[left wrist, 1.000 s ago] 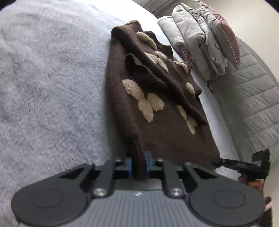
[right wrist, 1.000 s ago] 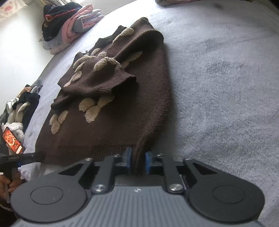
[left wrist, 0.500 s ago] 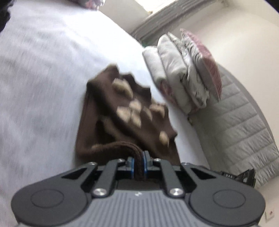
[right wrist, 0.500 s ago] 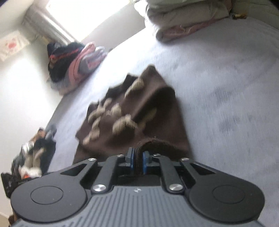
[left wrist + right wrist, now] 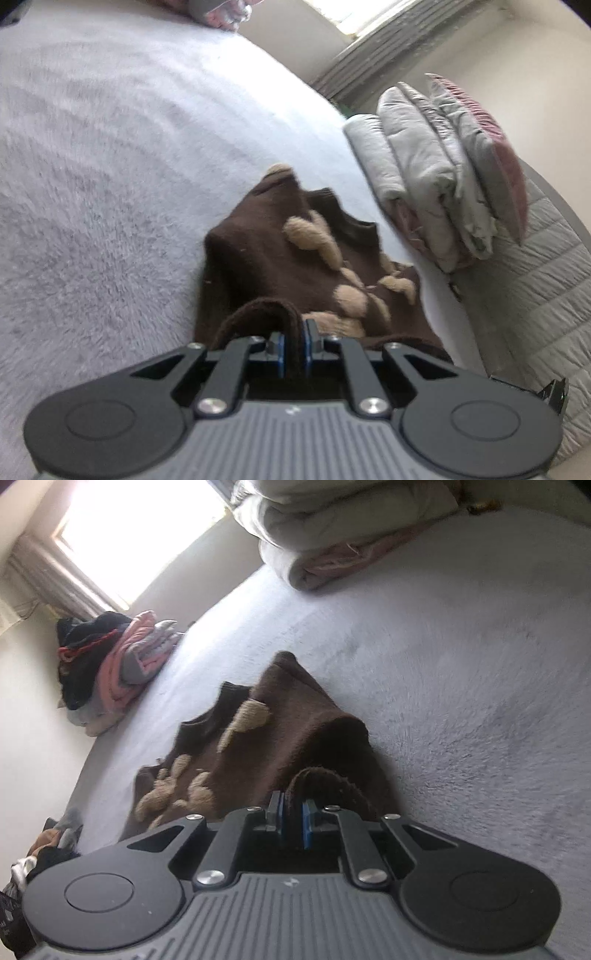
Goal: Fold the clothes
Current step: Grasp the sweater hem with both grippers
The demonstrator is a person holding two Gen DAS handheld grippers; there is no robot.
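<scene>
Left wrist view shows a grey fleecy bed (image 5: 110,184) with a brown sweater (image 5: 258,266) lying on it, bedding (image 5: 436,184) stacked beyond. Clothes pile (image 5: 107,664) sits at the bed's far edge in the right view. Left gripper (image 5: 293,349) pinches the sweater's hem; right gripper (image 5: 293,825) pinches its other hem corner.

surface: grey fuzzy bed cover (image 5: 110,192) | lying on it: brown sweater (image 5: 258,258), folded grey bedding (image 5: 424,177), pile of pink and dark clothes (image 5: 107,664)
</scene>
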